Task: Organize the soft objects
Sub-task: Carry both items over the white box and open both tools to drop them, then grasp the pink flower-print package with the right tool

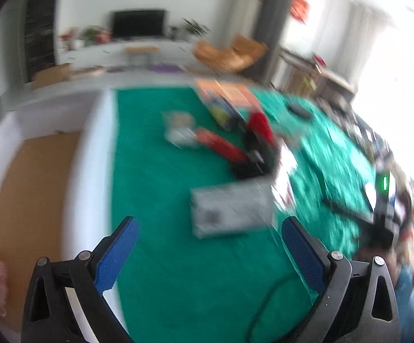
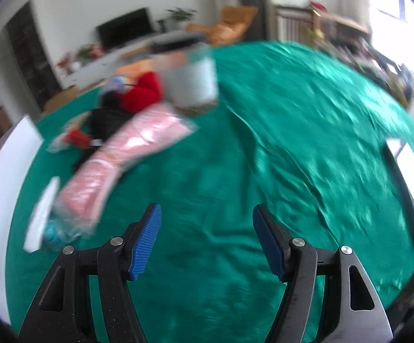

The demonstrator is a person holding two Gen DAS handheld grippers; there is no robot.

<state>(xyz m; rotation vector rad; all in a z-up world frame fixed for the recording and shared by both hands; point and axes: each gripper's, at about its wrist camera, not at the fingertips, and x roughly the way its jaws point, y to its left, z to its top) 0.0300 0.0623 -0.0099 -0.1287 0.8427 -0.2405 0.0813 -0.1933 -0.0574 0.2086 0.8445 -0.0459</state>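
Note:
Both views are blurred by motion. In the left wrist view my left gripper (image 1: 208, 228) is open and empty above a green cloth (image 1: 164, 171). A grey soft packet (image 1: 232, 210) lies just beyond its fingertips. Farther off lie red items (image 1: 221, 145) and a black item (image 1: 252, 157). In the right wrist view my right gripper (image 2: 207, 214) is open and empty over the green cloth (image 2: 278, 143). A pink soft item in clear wrap (image 2: 121, 157) lies to its left, with a red item (image 2: 142, 93) and a black item (image 2: 104, 120) behind it.
A white-walled box with a brown bottom (image 1: 35, 185) stands left of the cloth. An orange box (image 1: 227, 94) lies at the cloth's far end. A white container (image 2: 192, 83) stands behind the pink item. A white flat object (image 2: 412, 177) lies at the right. A cable (image 1: 264, 308) runs near my left gripper.

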